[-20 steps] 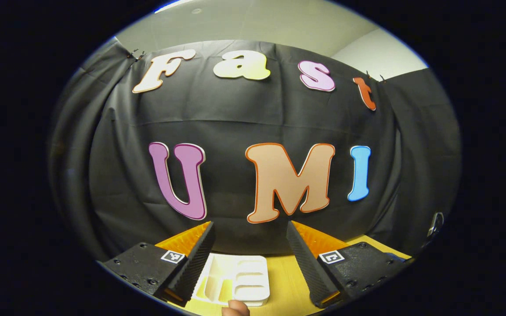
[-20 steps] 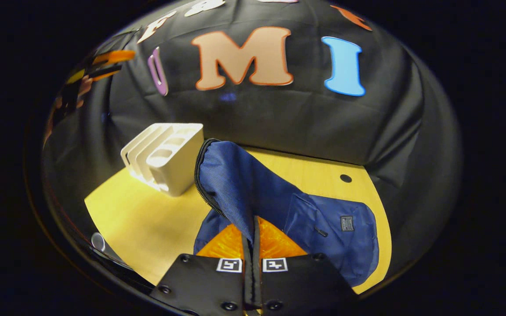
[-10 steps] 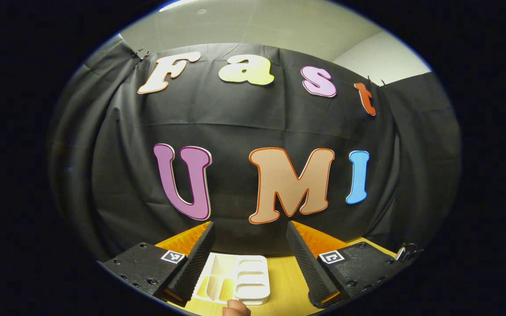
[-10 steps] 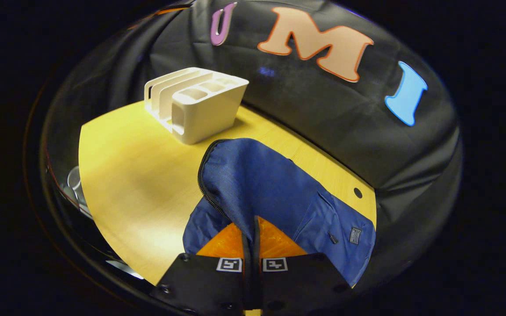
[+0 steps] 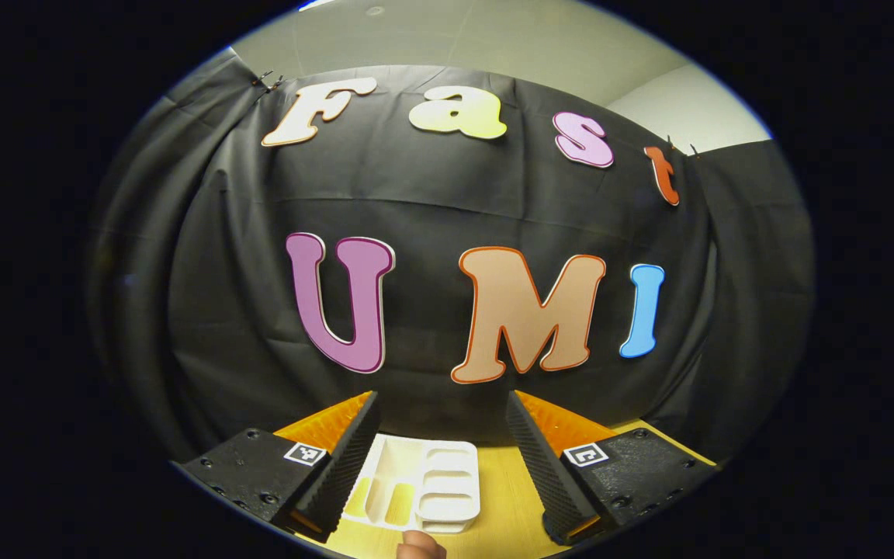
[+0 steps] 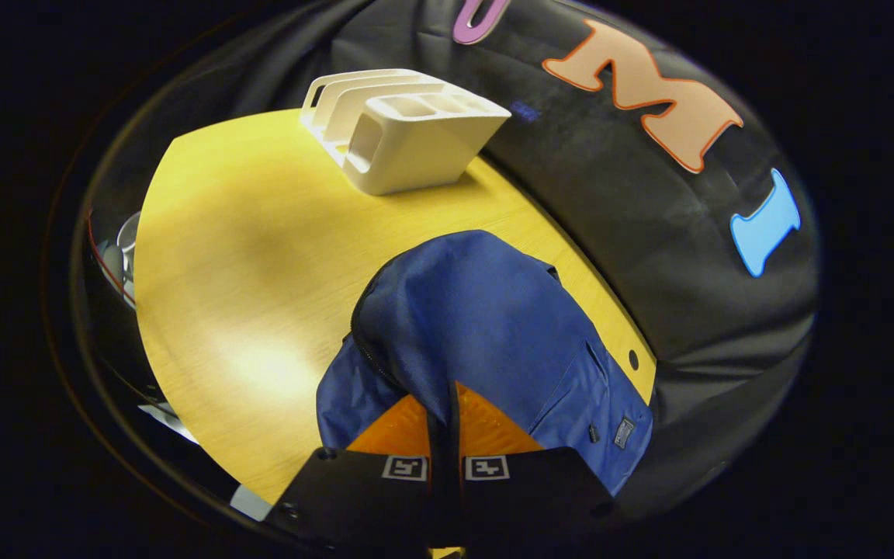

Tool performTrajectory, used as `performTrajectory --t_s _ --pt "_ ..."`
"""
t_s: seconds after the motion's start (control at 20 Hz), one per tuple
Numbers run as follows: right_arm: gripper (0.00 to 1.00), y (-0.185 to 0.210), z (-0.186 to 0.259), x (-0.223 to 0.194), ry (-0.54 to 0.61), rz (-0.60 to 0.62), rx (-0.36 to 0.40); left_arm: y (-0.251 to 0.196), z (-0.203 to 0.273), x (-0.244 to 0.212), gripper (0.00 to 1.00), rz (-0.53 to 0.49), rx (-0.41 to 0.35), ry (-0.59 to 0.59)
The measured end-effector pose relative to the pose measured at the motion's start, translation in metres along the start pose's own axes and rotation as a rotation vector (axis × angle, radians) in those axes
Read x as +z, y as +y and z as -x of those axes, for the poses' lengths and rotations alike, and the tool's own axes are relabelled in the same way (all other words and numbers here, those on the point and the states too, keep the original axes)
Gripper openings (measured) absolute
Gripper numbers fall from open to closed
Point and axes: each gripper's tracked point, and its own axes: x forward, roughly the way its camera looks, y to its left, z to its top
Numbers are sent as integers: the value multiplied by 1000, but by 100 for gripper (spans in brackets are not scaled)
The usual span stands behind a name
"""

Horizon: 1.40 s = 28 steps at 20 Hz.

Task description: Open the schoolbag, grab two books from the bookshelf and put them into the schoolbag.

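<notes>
The right gripper (image 6: pixel 445 415) has swung, jaws clamping the blue schoolbag's (image 6: pixel 486 318) raised flap; left gripper (image 5: pixel 439 442) jaws gape empty.

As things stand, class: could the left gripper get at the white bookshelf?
Probably yes. The left gripper is open, and the bookshelf lies on the table just below and ahead, nothing between.

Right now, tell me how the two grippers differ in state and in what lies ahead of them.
The left gripper is open, nothing between its fingers; the right gripper is shut on the blue schoolbag fabric. The left looks down over the white bookshelf; the right has the bookshelf across the table. Both are above that table.
</notes>
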Motion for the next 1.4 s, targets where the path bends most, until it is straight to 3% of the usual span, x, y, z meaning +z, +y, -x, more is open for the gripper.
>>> performTrajectory --t_s 0.15,0.35,0.5,0.6,0.7,0.8,0.9,0.95,1.0,1.05,1.35,1.4 --pt "9 6 -1 -1 11 37 -11 -2 1 -2 93 -1 -8 -4" --pt "55 23 -2 -1 9 48 17 -2 3 -7 93 -7 -12 8" --pt "78 27 1 2 -1 47 0 -4 5 -8 93 1 -16 3" --pt "92 28 3 11 -30 -29 10 -3 5 -8 93 -4 -16 1" --pt "90 19 10 26 -82 -142 -3 -2 7 -8 94 2 -15 -1" --pt "99 -6 26 46 -160 -257 -59 -2 7 -8 94 16 -13 -2" --pt "90 -38 45 69 -243 -383 -126 0 8 -10 94 20 -9 0" --pt "99 -53 56 79 -285 -454 -159 -1 9 -10 93 25 -11 1" --pt "95 -67 65 88 -326 -520 -188 -2 9 -12 95 31 -12 3" --pt "99 -81 75 97 -363 -575 -214 -3 10 -13 92 36 -11 5" --pt "99 -140 137 131 -516 -721 -340 -13 14 -21 93 29 -21 -5" --pt "90 -147 150 137 -542 -741 -349 -16 15 -23 92 34 -23 -8"
